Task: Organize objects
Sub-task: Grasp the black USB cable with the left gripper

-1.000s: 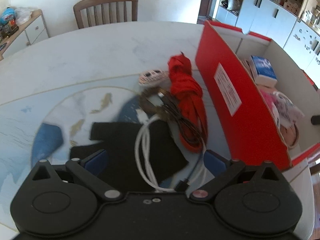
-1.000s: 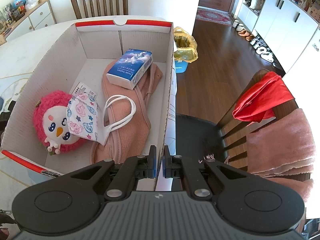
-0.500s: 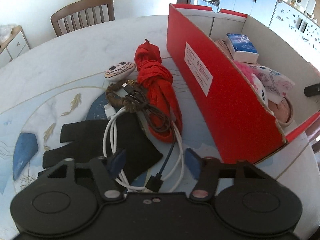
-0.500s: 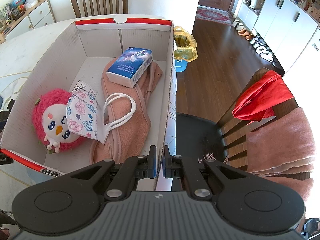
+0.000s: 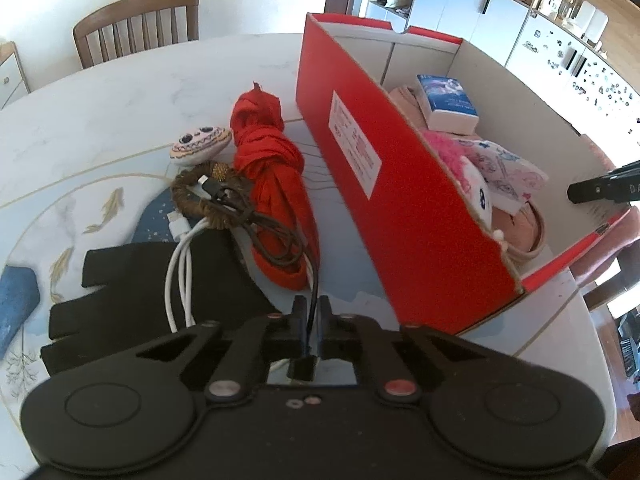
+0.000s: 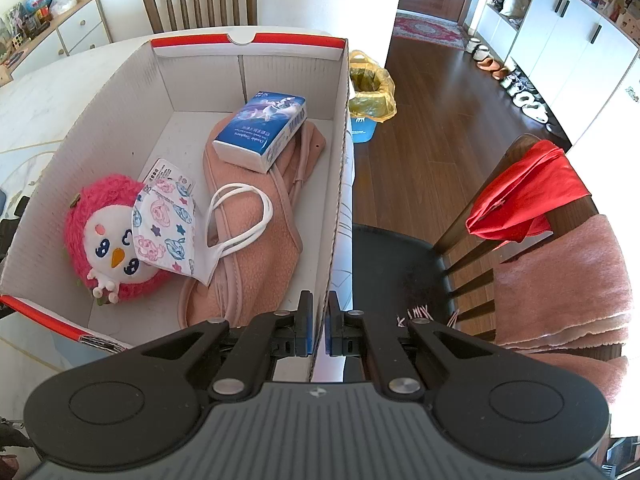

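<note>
Closing fast, the left gripper has just pinched its jaws together, where a second ago they stood wide apart over the pile; between them now runs the thin black charging cable, with its dark plug end tucked just behind the pads, close to the camera. It has also slid in over the heap, so the tall red cardboard box now sits just to its right.

Ahead of those jaws the black cable trails into a tangle with the looped white cable, the brown woven bracelet and the knotted red cloth, all lying on or beside the flat black fabric glove. A small painted pebble with a grinning face rests further off on the marble table.

The right gripper is clamped on the white near wall of that same box, steadying it; nothing on that side has shifted.

So the grasp looks made, and a lift towards the box seems next. The cable may well drag the white one and the bracelet along.
</note>
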